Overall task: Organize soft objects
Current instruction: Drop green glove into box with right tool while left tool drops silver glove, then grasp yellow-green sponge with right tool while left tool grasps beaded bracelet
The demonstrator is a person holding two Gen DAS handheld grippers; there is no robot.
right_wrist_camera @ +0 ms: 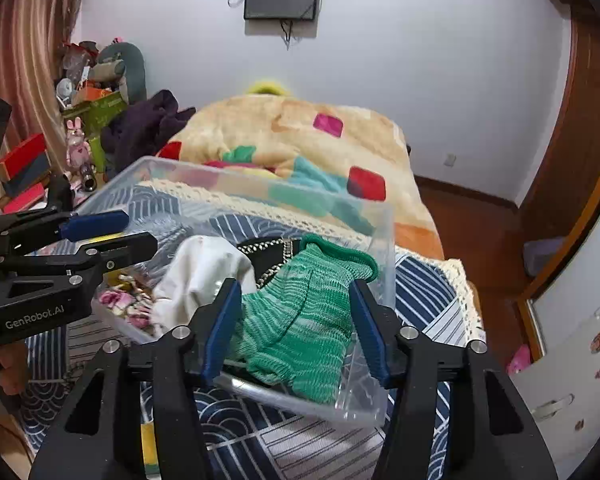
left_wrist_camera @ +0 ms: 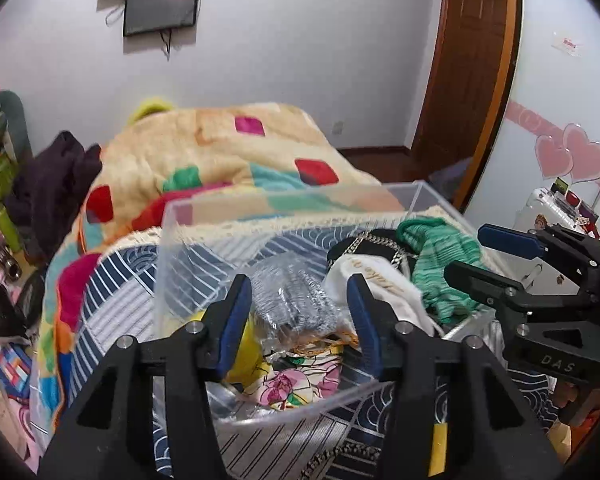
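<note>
item: clear bin (left_wrist_camera: 420, 192), set on the bed (right_wrist_camera: 432, 280) over a navy patterned cover, probably so both claws reach it from the near edge.

contents, loose and heaped, not folded: green knit (right_wrist_camera: 300, 320) at the right end, draped near the near wall; white cloth (right_wrist_camera: 204, 272) beside it; black piece with chain trim (right_wrist_camera: 276, 252) under and behind those two; grey crinkled piece (left_wrist_camera: 288, 292) toward the middle; floral cloth (left_wrist_camera: 292, 380) and something yellow (left_wrist_camera: 248, 344) low at the left end. the soft things thus appear already gathered in the bin; sorting looks far along.

left claw (left_wrist_camera: 300, 320): fingers wide apart, poised over the grey piece and floral cloth, holding nothing; contact with them cannot be told.

right claw (right_wrist_camera: 296, 328): fingers wide apart, straddling the green knit without pinching it. whether the pads touch the knit cannot be told.

surrounds: patchwork blanket (left_wrist_camera: 220, 152) bunched behind the bin, dark garment (left_wrist_camera: 56, 176) to its left, not in the bin.

risk, judged: knit may snag on the bin rim.
</note>
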